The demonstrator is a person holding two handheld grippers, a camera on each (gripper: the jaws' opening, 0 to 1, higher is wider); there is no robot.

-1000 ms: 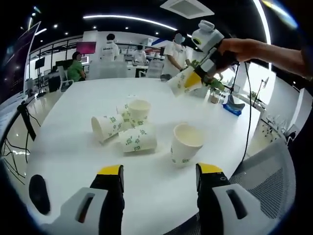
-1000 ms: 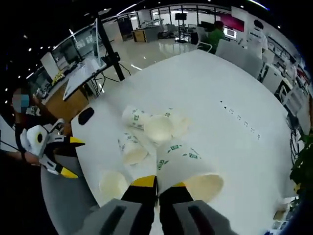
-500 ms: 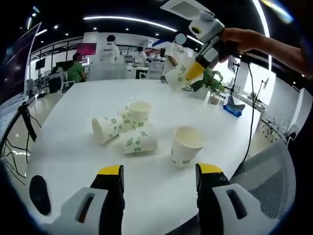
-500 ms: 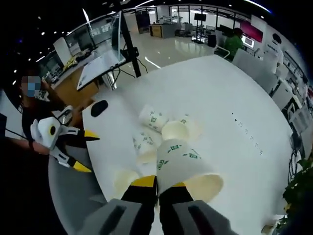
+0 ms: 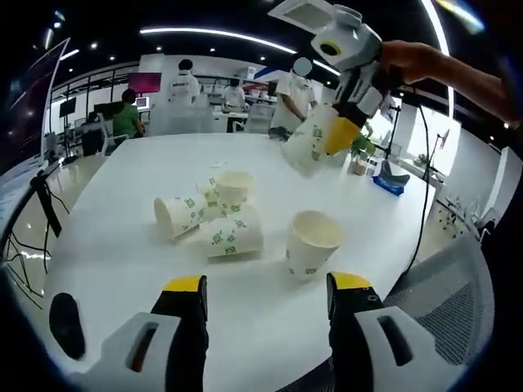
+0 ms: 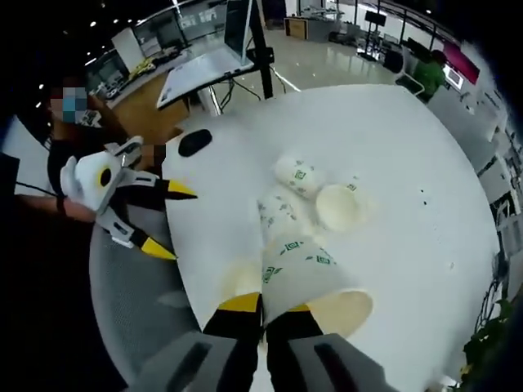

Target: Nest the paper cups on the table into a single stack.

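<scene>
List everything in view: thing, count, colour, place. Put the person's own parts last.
Held paper cup: one, white with green print, in the right gripper, in the air above the table.
Upright cup: one, white and green, alone at the near table edge.
Cup cluster: three, white and green, mid-table; two lie on their sides, one stands.
Table: one, white.
Black oval object: one, on the table's near-left edge.
Office chair: one, grey mesh, beside the table.
Left gripper: yellow-tipped jaws apart, empty.
Right gripper: yellow-tipped jaws pinching the held cup's wall.
</scene>
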